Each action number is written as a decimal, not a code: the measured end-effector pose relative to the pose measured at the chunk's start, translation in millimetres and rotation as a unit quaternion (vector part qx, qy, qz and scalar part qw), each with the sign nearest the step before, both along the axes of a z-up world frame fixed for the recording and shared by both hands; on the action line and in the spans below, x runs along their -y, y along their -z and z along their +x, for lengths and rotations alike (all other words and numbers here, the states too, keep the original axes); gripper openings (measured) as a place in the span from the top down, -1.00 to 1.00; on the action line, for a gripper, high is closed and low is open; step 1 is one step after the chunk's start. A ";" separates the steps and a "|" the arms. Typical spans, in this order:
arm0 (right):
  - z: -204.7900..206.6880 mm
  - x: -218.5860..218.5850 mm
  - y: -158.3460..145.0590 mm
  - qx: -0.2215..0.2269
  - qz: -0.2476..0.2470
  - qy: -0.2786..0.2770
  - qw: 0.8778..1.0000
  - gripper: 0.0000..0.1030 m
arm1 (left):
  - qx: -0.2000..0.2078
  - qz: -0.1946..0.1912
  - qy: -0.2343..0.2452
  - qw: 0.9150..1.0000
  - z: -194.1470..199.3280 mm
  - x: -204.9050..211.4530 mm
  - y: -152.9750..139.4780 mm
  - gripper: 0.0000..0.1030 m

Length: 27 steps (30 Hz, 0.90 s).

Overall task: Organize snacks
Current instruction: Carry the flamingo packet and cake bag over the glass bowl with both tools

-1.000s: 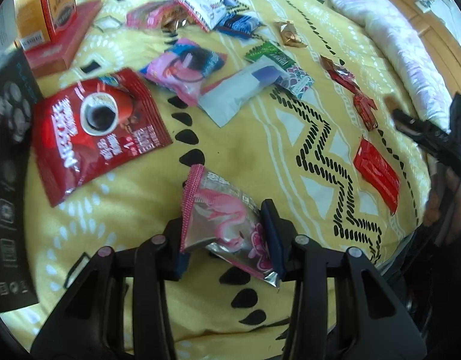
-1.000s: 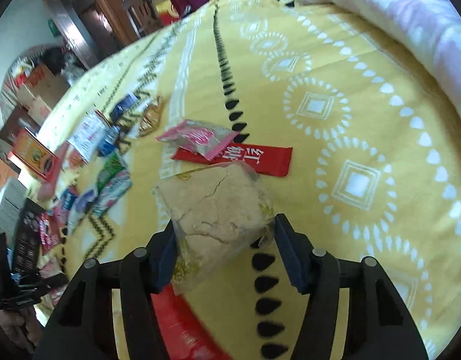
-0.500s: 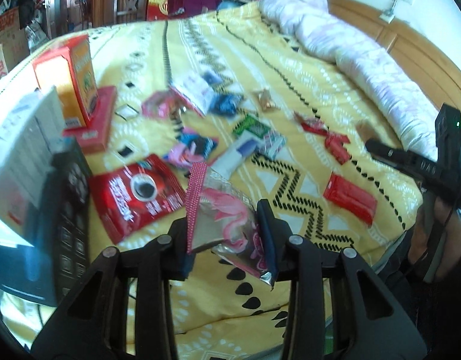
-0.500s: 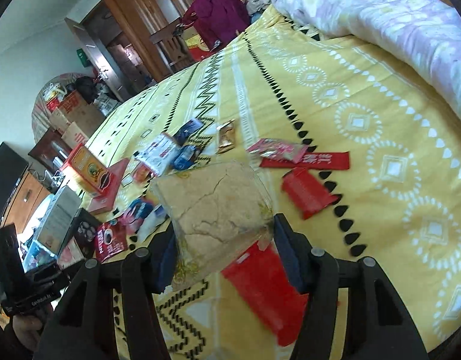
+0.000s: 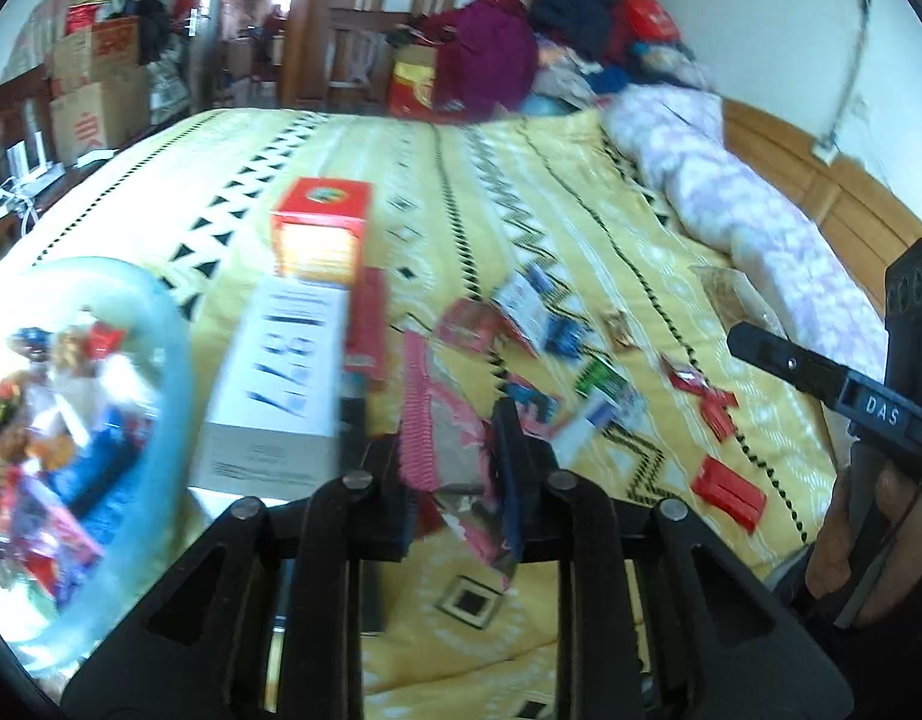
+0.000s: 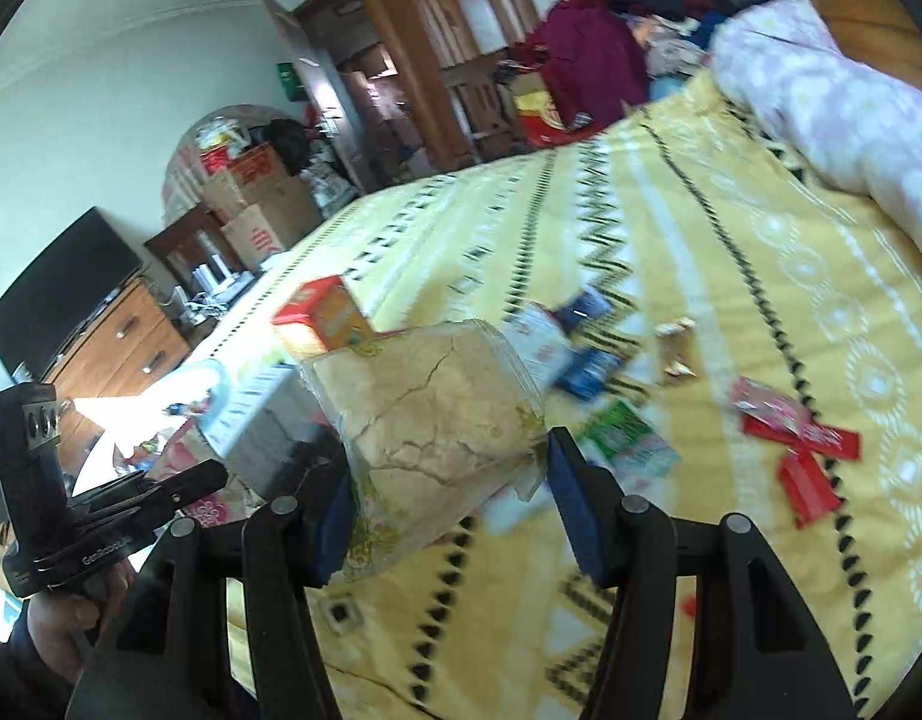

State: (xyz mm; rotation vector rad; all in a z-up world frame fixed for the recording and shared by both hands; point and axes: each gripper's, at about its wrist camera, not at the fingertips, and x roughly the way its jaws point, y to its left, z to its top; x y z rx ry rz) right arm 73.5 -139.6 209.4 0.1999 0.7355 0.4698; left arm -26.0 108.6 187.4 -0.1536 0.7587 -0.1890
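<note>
Two snacks are in hand above the bed point(image 5: 581, 252). The bowl point(image 5: 161, 324) of snacks lies far left, nearest the left claw point(image 5: 455, 468), whose jaws are closing on the pink packet point(image 5: 443, 420). The right claw point(image 6: 449, 504) clamps the wrapped pastry point(image 6: 425, 414), farther off.

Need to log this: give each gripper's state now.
Left gripper: closing on the pink flamingo packet.
Right gripper: holding the wrapped tan pastry.

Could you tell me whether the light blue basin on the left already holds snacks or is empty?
Holding snacks: colourful wrappers show inside the light blue basin.
</note>
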 end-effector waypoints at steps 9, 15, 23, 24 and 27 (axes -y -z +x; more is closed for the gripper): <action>9.2 -98.2 20.7 -0.036 0.021 -0.062 0.997 -0.21 | -0.022 -0.023 -0.022 0.999 -6.4 -52.8 15.0 0.64; 4.5 -124.5 12.0 -0.031 0.014 -0.079 0.996 -0.21 | 0.016 -0.081 -0.039 0.996 -16.2 -91.6 -18.0 0.65; 1.1 -195.1 -32.3 0.004 0.017 -0.154 0.988 -0.21 | 0.054 -0.078 -0.131 0.987 -32.8 -162.1 -41.3 0.65; 1.0 -206.5 -34.4 0.003 0.020 -0.165 0.986 -0.21 | 0.058 -0.075 -0.144 0.985 -36.2 -172.7 -42.6 0.65; 2.3 -239.2 -35.3 -0.005 0.028 -0.195 0.980 -0.21 | 0.066 -0.071 -0.174 0.980 -45.5 -197.9 -44.2 0.65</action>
